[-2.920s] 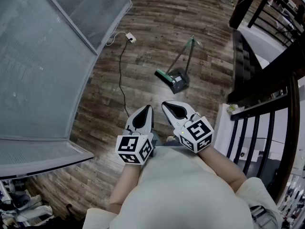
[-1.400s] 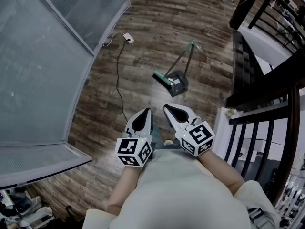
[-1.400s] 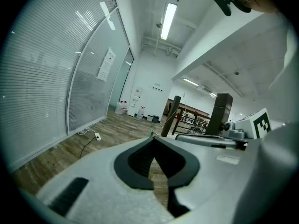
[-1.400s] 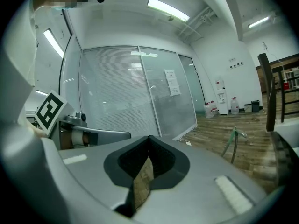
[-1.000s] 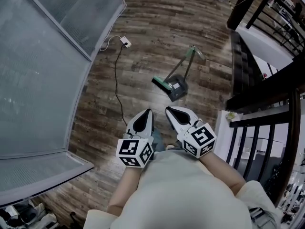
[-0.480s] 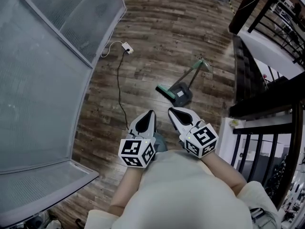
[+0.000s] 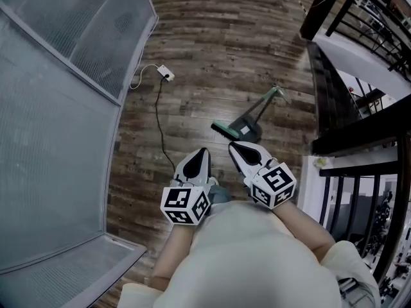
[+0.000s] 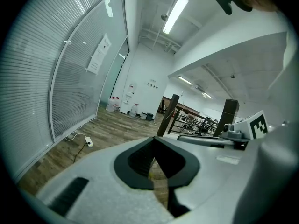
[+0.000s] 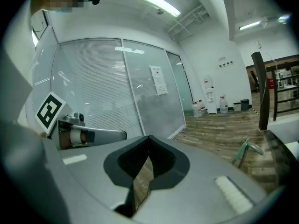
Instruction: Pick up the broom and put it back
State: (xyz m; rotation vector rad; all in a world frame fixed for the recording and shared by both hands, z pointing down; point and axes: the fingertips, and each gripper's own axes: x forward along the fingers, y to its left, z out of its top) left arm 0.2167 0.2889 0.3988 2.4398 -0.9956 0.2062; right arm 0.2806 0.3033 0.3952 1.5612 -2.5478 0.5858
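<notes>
Nearer now to the broom (image 7: 225, 131) and dustpan (image 7: 249, 132) on the floor; left tool (image 7: 203, 153) and right tool (image 7: 233, 146) clenched, empty. Risk of seizing the dustpan's handle instead, with both handles lying close together.

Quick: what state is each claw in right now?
Left claw: closed, holding nothing.
Right claw: closed, holding nothing.

Dark brown wood-plank floor (image 7: 212, 56) under me. On my L, glass partition wall w/ grey horizontal blinds (image 7: 51, 140), white paper notice (image 8: 99, 55) stuck on it. White plug block (image 7: 166, 74) w/ thin black cable (image 7: 158, 111) lies near the glass. On my R, dark wooden railing w/ black bars (image 7: 359, 135). Long fluorescent ceiling tube (image 8: 175, 14) lit. Far end: plain white wall (image 8: 140, 73), prob. water jugs (image 8: 113, 105) at its foot.
</notes>
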